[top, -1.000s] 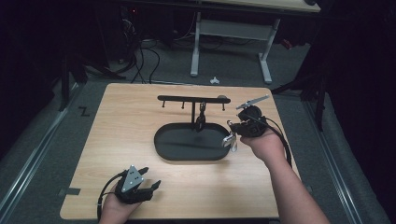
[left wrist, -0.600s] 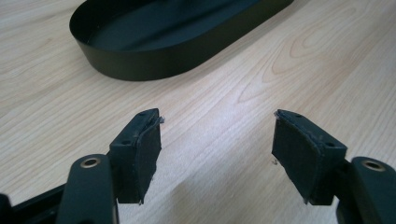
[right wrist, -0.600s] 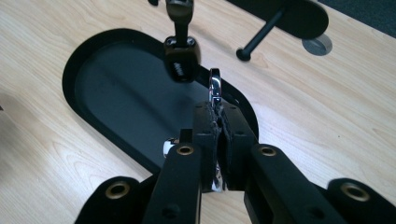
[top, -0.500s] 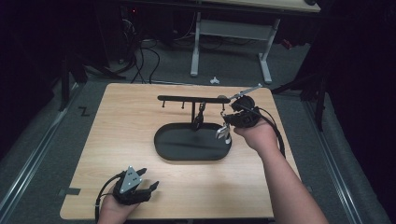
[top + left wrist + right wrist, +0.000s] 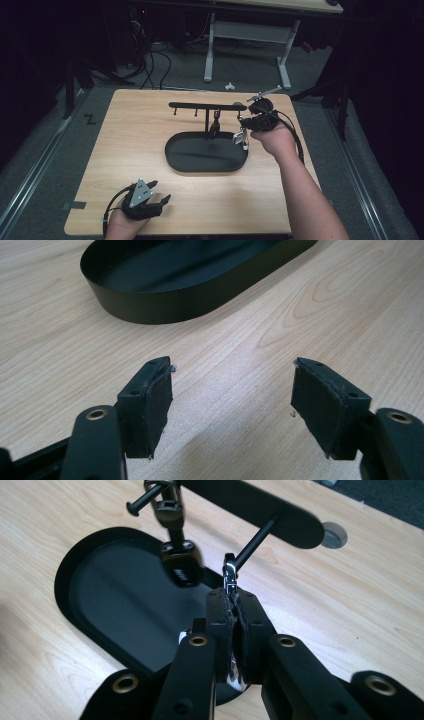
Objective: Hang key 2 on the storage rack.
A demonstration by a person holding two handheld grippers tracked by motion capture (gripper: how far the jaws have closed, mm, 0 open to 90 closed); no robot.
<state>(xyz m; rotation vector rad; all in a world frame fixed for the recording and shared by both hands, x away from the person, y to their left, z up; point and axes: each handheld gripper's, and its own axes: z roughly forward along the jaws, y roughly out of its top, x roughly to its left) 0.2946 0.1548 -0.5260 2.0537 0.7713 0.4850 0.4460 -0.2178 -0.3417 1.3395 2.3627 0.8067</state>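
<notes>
A: What is the right gripper (image 5: 234,611) holding?

B: Its jaws are pinching a small shiny metal clasp (image 5: 229,575), silvery and narrow, whose top end is poking up above the pads. It is sitting just beside one of the thin pegs (image 5: 255,541) under the black bar of the rack (image 5: 260,507); whether it is touching that peg I cannot tell.

A: And from above?

B: In the high view the right gripper (image 5: 243,136) is hovering over the right end of the black oval tray (image 5: 180,162), with the clasp (image 5: 242,138) glinting below the hand. A dark clasp (image 5: 215,125) is hanging from the rack (image 5: 200,105) near the upright post.

A: Room to move?

B: The desk (image 5: 135,130) is lying bare left of the tray and in front of it. The rack's right end is reaching close to the desk's right edge.

A: The left gripper (image 5: 159,194)?

B: It is resting near the desk's front edge, well apart from the tray. The left gripper view is showing its jaws spread wide over bare wood, with the tray's wall (image 5: 165,307) ahead. The right gripper view is giving the close look at the dark clasp (image 5: 177,555) dangling over the tray.
</notes>
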